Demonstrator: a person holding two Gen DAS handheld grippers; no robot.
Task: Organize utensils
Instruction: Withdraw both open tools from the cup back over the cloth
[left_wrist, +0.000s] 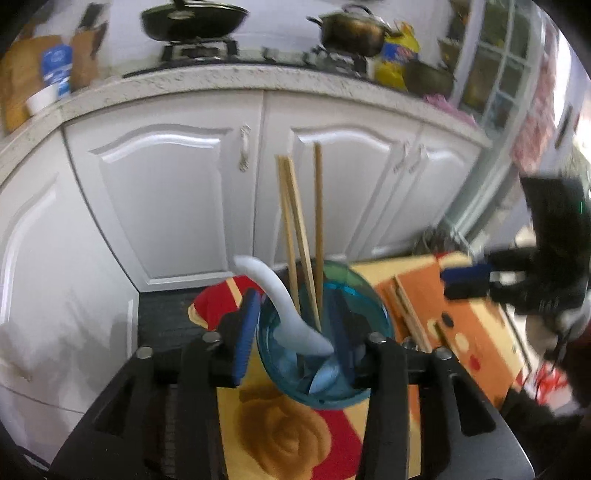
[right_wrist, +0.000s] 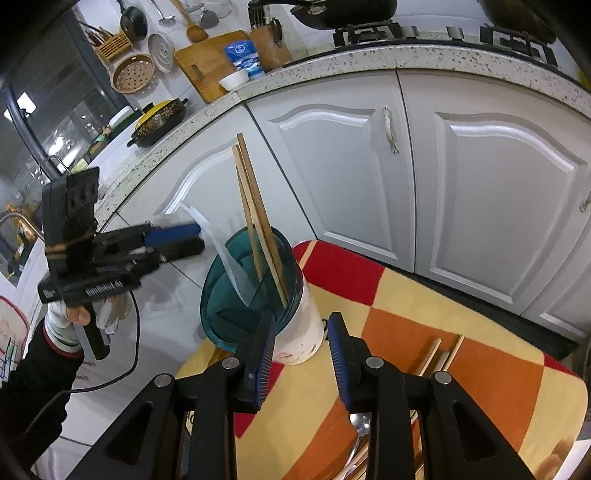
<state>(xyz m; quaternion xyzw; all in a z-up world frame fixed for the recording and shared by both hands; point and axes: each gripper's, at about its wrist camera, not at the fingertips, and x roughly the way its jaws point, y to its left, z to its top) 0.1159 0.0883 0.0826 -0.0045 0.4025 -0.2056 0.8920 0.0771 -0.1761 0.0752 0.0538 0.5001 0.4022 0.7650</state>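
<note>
left wrist view: left gripper (left_wrist: 295, 328) jaws were spread wide astride the teal utensil holder (left_wrist: 325, 391), gripping nothing; white spoon (left_wrist: 288, 314) and chopsticks (left_wrist: 301, 236) stood inside.
right wrist view: right gripper (right_wrist: 301, 356) jaws were apart and empty, just beside the holder (right_wrist: 295, 332); metal spoon (right_wrist: 360, 428) lay on the table (right_wrist: 480, 369).

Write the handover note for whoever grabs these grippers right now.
Left gripper: open, gripping nothing, at the holder's rim by the white spoon.
Right gripper: open, empty, just short of the holder.
Done: upright chopsticks and the white spoon stand in the holder.
Left: loose sticks and a metal spoon lie on the cloth by the right gripper; probably those go in next.
</note>
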